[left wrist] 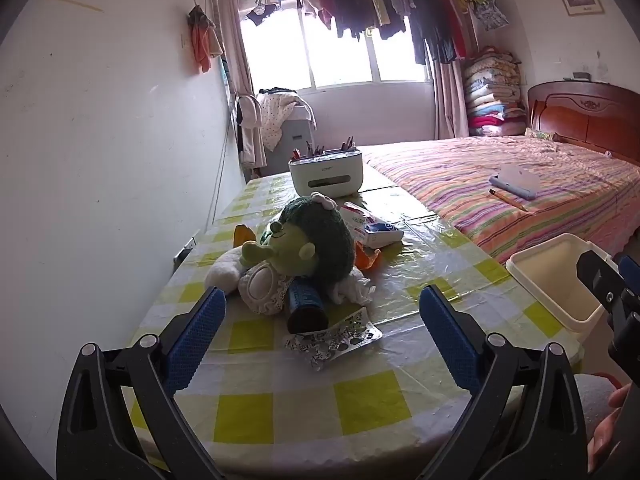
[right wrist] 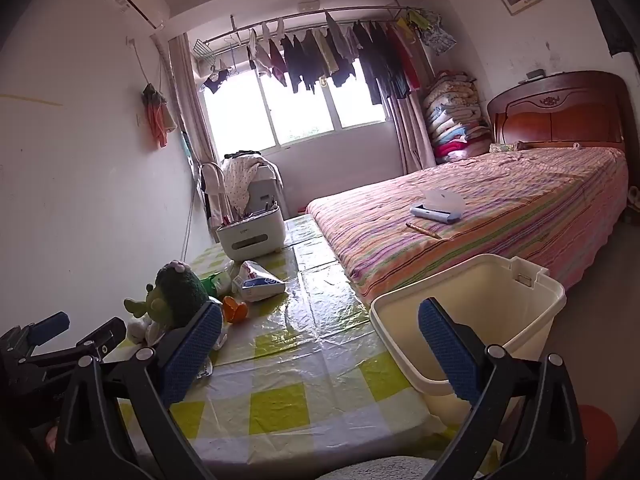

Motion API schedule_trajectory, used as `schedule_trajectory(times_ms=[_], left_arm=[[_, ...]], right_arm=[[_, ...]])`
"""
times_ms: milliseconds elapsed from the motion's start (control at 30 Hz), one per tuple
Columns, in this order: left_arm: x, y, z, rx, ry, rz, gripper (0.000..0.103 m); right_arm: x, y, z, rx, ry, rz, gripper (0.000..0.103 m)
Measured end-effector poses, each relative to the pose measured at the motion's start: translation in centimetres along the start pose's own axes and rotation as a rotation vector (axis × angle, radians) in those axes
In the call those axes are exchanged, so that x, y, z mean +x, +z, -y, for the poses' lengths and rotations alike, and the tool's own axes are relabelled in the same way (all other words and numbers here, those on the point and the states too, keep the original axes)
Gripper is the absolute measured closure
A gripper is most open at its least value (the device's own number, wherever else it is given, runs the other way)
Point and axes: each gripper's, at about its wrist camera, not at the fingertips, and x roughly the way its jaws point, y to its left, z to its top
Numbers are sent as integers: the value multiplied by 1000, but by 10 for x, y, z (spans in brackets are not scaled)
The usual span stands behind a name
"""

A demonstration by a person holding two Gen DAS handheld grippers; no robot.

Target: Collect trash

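On the yellow-checked table (left wrist: pixel 360 392) a crumpled silver patterned wrapper (left wrist: pixel 332 338) lies just ahead of my left gripper (left wrist: pixel 323 292), which is open and empty. Behind the wrapper a dark blue bottle (left wrist: pixel 306 308) lies against a green plush doll (left wrist: pixel 308 236). Farther back are orange peel (left wrist: pixel 368 258) and a white, blue and red carton (left wrist: pixel 372 226). A cream bin (right wrist: pixel 492 296) stands at the table's right edge. My right gripper (right wrist: pixel 320 308) is open and empty, its right finger in front of the bin. In that view the peel (right wrist: pixel 236 310) and carton (right wrist: pixel 260 280) lie ahead on the left.
A white desk organiser (left wrist: pixel 326 176) with pens stands at the table's far end. The bed (right wrist: pixel 480 208) with a striped cover runs along the right, with a tablet (right wrist: pixel 438 204) and a pencil on it. A wall borders the table on the left.
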Motion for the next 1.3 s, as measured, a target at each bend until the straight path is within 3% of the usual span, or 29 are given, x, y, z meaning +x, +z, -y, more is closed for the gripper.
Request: schedule_trajectory(times_ms=[267,300,1300], left_arm=[[-3,2,-1,-10,-17,-3,7],[3,-1,-7,-21,14,1,7],[2,-4,-17,-34,41,6,7]], right_arm=[[-2,-1,-5,-35,-9,15,7],[-3,-1,-6,-35,-10,15,7],[0,-4,-3,-37,-15,7,7]])
